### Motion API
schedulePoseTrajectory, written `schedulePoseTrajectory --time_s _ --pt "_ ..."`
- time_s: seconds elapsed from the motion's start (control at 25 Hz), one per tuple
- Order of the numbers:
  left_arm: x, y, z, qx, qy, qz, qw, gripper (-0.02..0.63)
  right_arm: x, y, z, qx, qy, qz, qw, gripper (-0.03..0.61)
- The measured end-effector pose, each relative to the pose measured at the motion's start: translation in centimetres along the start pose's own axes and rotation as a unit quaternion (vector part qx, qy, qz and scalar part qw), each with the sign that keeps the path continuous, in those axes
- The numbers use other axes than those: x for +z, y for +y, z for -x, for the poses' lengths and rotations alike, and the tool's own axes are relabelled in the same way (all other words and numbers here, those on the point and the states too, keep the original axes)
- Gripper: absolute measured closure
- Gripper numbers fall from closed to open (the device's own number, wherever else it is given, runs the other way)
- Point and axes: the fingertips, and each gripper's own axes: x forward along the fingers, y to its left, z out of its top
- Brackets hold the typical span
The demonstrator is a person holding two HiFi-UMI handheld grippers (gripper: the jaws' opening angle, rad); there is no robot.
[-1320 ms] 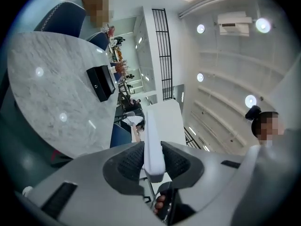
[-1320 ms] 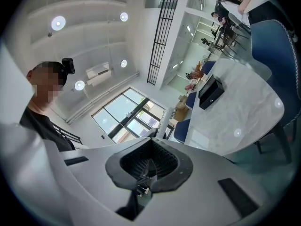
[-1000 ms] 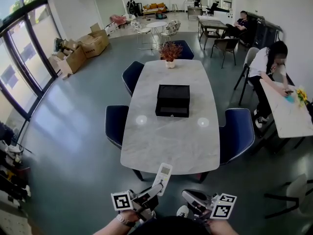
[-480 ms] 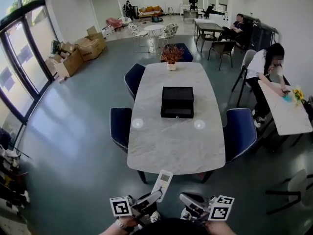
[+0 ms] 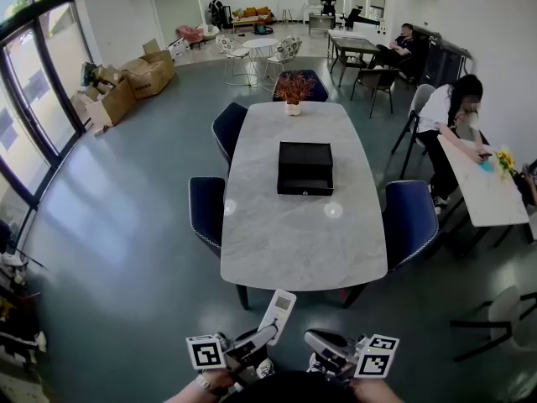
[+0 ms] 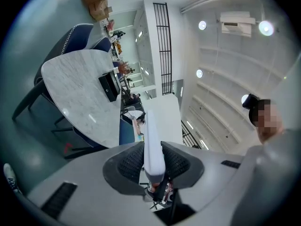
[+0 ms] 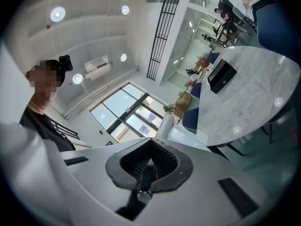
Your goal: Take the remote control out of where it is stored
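The white remote control (image 5: 278, 311) sticks out of my left gripper (image 5: 267, 332), which is shut on its lower end and held off the near end of the marble table (image 5: 302, 242). In the left gripper view the remote (image 6: 151, 142) stands edge-on between the ribbed pads of that gripper (image 6: 154, 163). The black drawer box (image 5: 305, 167) sits in the middle of the table, apart from both grippers. Beside the left one, my right gripper (image 5: 317, 339) is shut with nothing in it; in its own view this gripper (image 7: 151, 149) has its pads together.
Blue chairs (image 5: 205, 210) (image 5: 409, 222) stand along both long sides of the table. A potted plant (image 5: 293, 89) is at its far end. A person (image 5: 449, 116) leans over a white table (image 5: 482, 187) at the right. Cardboard boxes (image 5: 126, 78) lie by the windows at the left.
The table and black box have slid away from me in the head view. Both grippers stay low in the frame, and the remote is still in the left one.
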Motion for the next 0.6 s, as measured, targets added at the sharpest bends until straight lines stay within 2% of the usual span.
schedulePoseTrajectory --time_s 0.28,0.6 --pt "0.6 0.1 1.3 0.0 -0.019 0.015 0.9997 0.502 -0.7 0.9 -0.9 0.005 0.009 0.008 1.0 0.569" --pt "0.6 -0.1 1.4 0.002 -0.021 0.002 0.9998 0.502 -1.0 1.2 -1.0 0.008 0.011 0.011 1.0 0.569"
